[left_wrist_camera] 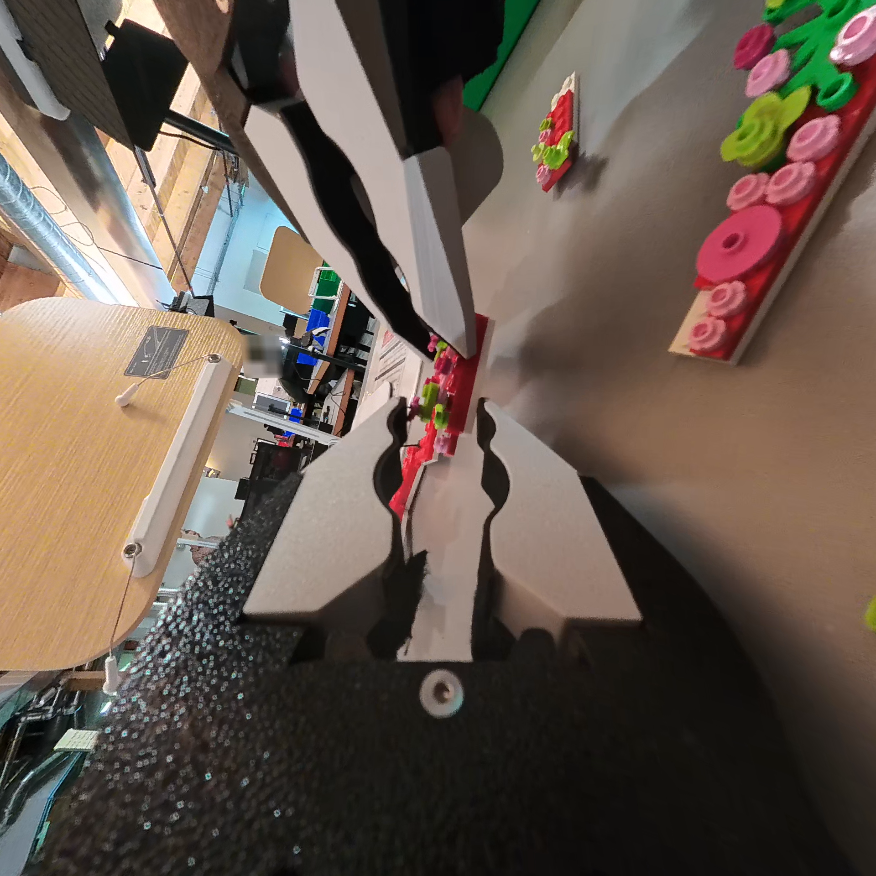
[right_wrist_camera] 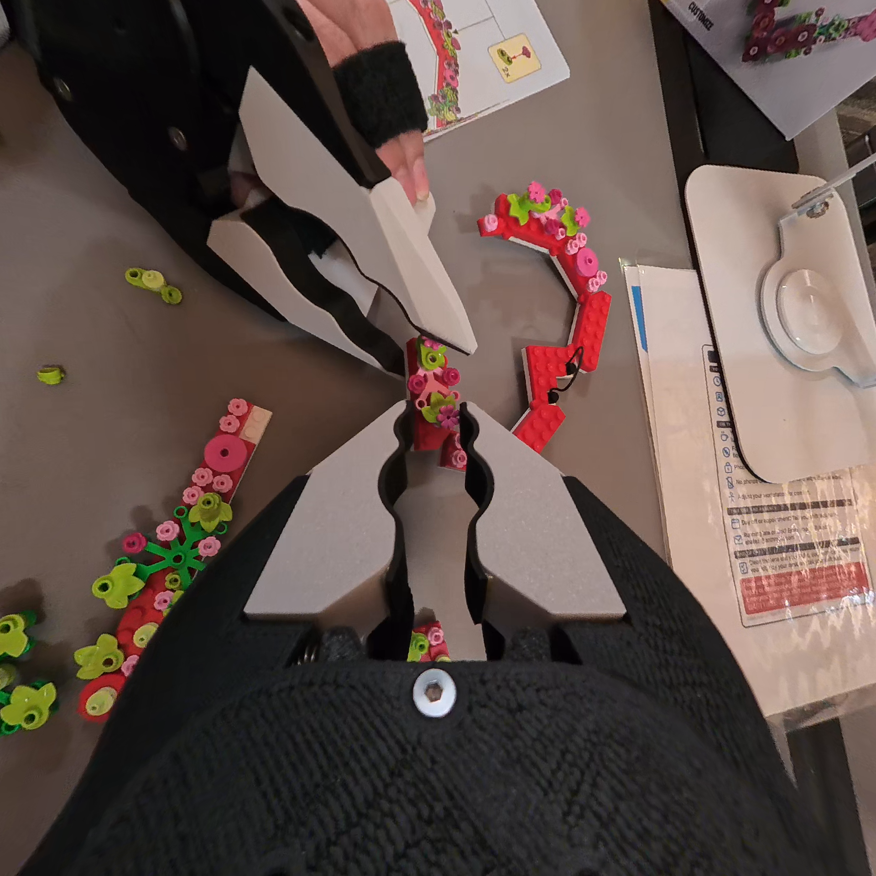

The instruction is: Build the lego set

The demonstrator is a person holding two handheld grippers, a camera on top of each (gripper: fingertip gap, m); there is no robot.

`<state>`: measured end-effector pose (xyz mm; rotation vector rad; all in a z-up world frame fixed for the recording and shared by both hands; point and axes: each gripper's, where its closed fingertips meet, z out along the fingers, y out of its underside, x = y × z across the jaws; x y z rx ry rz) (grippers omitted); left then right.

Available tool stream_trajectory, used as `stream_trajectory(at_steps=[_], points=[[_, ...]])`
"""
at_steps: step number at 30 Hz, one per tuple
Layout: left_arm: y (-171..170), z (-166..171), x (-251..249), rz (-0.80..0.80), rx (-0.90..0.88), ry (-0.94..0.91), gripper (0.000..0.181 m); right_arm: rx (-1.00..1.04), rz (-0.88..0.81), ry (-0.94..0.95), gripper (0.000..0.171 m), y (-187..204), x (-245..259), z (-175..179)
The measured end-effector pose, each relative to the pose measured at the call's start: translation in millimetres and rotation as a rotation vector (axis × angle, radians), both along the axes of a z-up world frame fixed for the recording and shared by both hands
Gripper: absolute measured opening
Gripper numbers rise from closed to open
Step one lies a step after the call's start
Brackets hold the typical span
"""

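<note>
A short red lego segment [right_wrist_camera: 432,403] topped with pink flowers and lime leaves is held between both grippers just above the grey table [right_wrist_camera: 545,156]. My right gripper [right_wrist_camera: 434,408] is shut on its near end. My left gripper [right_wrist_camera: 433,362] comes in from the upper left and is shut on its far end. In the left wrist view the segment [left_wrist_camera: 457,403] is edge-on, with my left gripper [left_wrist_camera: 442,410] closed around it and the right gripper [left_wrist_camera: 450,348] clamping the other end from above.
A curved red flowered chain [right_wrist_camera: 576,303] lies to the right. A straight red strip with flowers and a green stem [right_wrist_camera: 213,479] lies to the left, also in the left wrist view [left_wrist_camera: 758,246]. Loose lime leaves [right_wrist_camera: 152,283], an instruction booklet [right_wrist_camera: 479,61], a laminated sheet [right_wrist_camera: 782,545] and a white stand base [right_wrist_camera: 739,303] surround them.
</note>
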<state>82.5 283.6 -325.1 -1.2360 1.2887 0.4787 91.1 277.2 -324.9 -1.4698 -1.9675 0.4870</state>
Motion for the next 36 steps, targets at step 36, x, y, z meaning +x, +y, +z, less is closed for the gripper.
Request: stream_trajectory(at_steps=[36], points=[[-3,-7,3,-0.019,-0.022,0.049,0.023,-0.082,0.108,0.004,0.020,-2,10,-2]])
